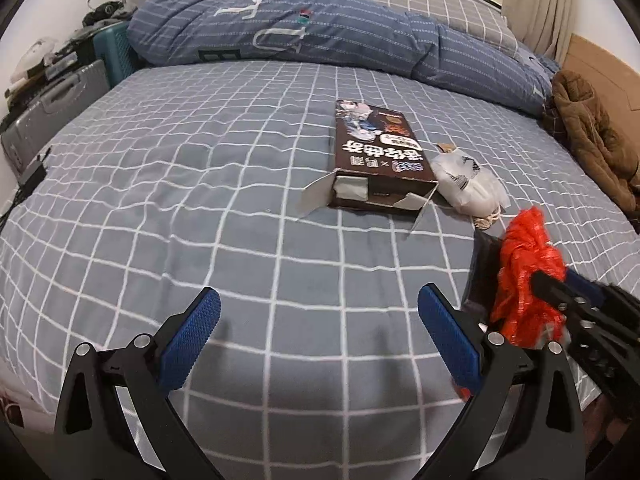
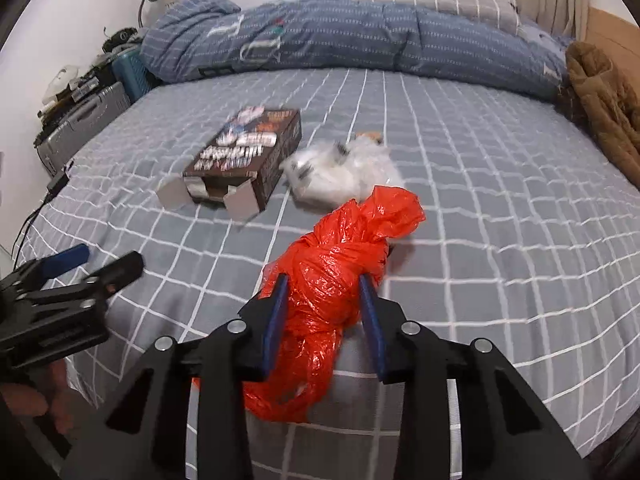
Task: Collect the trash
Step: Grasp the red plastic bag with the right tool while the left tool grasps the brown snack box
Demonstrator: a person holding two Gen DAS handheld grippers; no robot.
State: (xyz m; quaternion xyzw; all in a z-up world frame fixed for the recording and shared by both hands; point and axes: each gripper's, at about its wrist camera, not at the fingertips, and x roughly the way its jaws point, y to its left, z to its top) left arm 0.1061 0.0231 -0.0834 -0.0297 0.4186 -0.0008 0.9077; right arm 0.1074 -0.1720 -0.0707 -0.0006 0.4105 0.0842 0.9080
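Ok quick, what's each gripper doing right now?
Left gripper: open, empty.
Right gripper: shut on the red bag.

Two fisheye wrist views, both riding just behind their own fingers, tilted down over the bed point(image 1: 248, 184) from its near edge, facing the rolled duvet point(image 1: 320, 28) and window end.

Left wrist view: close above the checked sheet, own fingers point(image 1: 192, 340) at the bottom, right gripper point(image 1: 560, 284) entering at the right edge.

Right wrist view: sits to the right of the other, left gripper point(image 2: 100, 264) at its left edge.

Shared: brown box point(image 1: 380, 152), white bag point(image 1: 468, 184), red bag point(image 1: 524, 272), duvet, brown garment point(image 1: 592, 132), suitcase point(image 1: 52, 108) by the wall.
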